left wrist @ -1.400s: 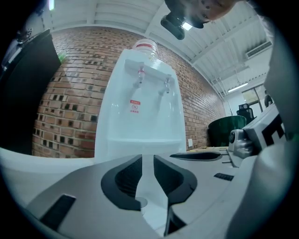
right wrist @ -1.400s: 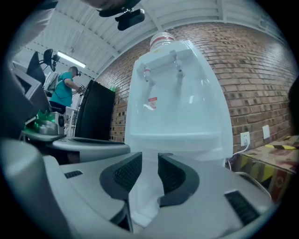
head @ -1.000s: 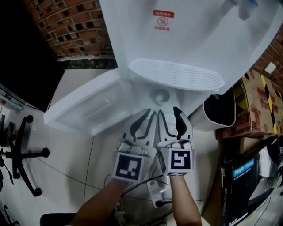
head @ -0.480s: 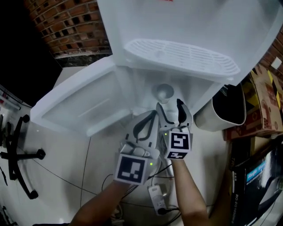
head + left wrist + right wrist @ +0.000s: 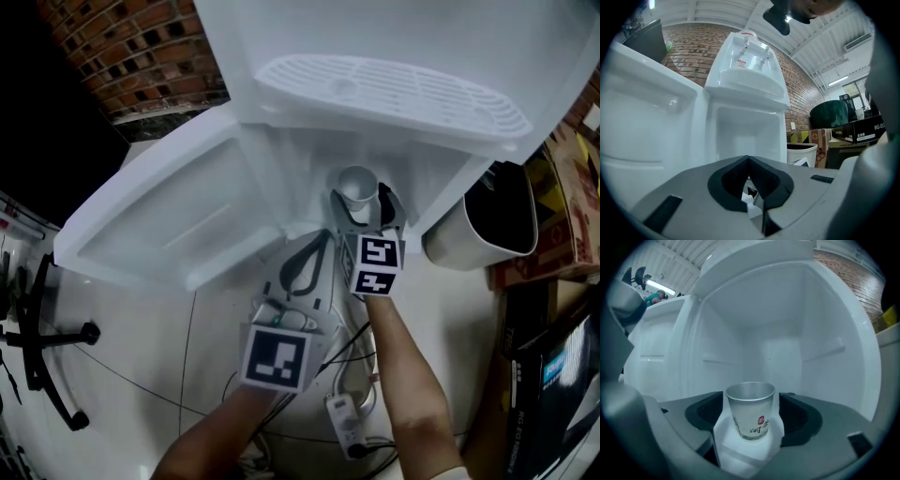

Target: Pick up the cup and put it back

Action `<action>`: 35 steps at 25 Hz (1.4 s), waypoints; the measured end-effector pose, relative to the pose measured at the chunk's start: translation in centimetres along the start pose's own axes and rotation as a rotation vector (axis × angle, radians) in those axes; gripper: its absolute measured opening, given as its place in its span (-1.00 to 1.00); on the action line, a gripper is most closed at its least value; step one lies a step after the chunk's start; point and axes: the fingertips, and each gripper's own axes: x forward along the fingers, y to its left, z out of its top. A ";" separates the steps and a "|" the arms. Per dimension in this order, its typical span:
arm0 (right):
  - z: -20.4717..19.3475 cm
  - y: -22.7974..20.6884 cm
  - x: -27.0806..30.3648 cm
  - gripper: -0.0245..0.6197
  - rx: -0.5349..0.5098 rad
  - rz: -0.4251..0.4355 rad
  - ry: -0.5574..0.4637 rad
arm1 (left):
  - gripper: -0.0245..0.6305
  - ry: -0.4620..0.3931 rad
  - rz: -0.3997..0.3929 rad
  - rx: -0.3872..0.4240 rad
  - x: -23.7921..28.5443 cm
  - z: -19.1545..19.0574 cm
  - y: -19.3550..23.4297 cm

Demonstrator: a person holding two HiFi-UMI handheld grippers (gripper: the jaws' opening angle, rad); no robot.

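A paper cup (image 5: 751,408) with red and dark print stands upright on the white floor of the water dispenser's open lower cabinet (image 5: 768,333). My right gripper (image 5: 752,420) reaches into the cabinet with one jaw on each side of the cup. Its jaws have just been opening, and there are gaps between the pads and the cup wall. In the head view the cup (image 5: 356,183) sits between the tips of the right gripper (image 5: 362,199). The left gripper (image 5: 322,239) hangs back outside the cabinet. Its jaws meet with nothing held, as the left gripper (image 5: 749,161) view shows.
The cabinet door (image 5: 159,225) swings open to the left. The dispenser's drip tray (image 5: 389,89) overhangs the cabinet. A white waste bin (image 5: 483,225) and cardboard boxes (image 5: 562,216) stand to the right. A power strip with cables (image 5: 345,412) lies on the floor, and an office chair base (image 5: 47,347) is at the far left.
The right gripper has moved forward into the cabinet, spreading its jaws until they flank the cup. The left gripper has sunk a little and stays shut.
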 end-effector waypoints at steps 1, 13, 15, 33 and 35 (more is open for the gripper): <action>0.0 0.0 0.4 0.27 -0.010 -0.003 0.006 | -0.93 0.002 0.007 -0.003 -0.1 0.0 0.3; 3.6 1.4 -3.7 0.12 -0.024 0.023 -0.017 | -0.93 0.022 0.052 -0.023 -1.4 0.6 1.3; 5.2 1.9 -5.6 0.12 -0.018 0.026 -0.022 | -0.93 0.018 0.059 -0.026 -1.7 1.3 1.3; 13.8 4.8 -17.9 0.12 -0.116 -0.004 -0.084 | -0.93 -0.004 0.039 0.002 -3.0 4.2 0.1; 13.6 4.9 -17.9 0.12 -0.120 -0.003 -0.084 | -0.93 -0.002 0.037 0.005 -3.1 4.2 0.1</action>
